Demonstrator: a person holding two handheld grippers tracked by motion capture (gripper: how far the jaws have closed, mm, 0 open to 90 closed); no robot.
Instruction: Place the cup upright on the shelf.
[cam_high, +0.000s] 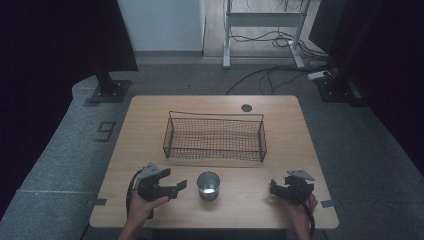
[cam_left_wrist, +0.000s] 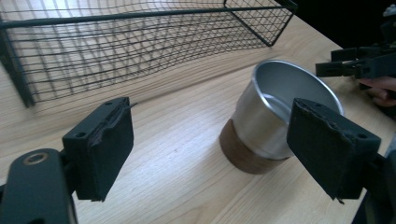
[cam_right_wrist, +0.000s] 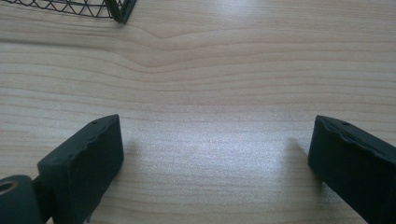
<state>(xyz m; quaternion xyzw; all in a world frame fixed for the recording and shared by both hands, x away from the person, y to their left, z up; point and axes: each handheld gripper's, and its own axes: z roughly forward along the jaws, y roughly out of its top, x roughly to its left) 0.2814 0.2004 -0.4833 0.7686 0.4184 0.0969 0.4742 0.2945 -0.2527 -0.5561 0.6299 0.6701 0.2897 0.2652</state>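
I saw the steel cup (cam_high: 208, 185) standing upright on the worktop (cam_high: 150, 115), mouth up, near its front edge. It sat just at 3 o'clock from my left gripper (cam_high: 181, 186), whose jaws stood apart and empty. In the left gripper view the cup (cam_left_wrist: 275, 116) lay ahead, off toward one jaw. My right gripper (cam_high: 274, 189), jaws also apart, sat farther out at the cup's 3 o'clock. The wire basket (cam_high: 215, 116) lay at the cup's 12 o'clock, with bare wood between.
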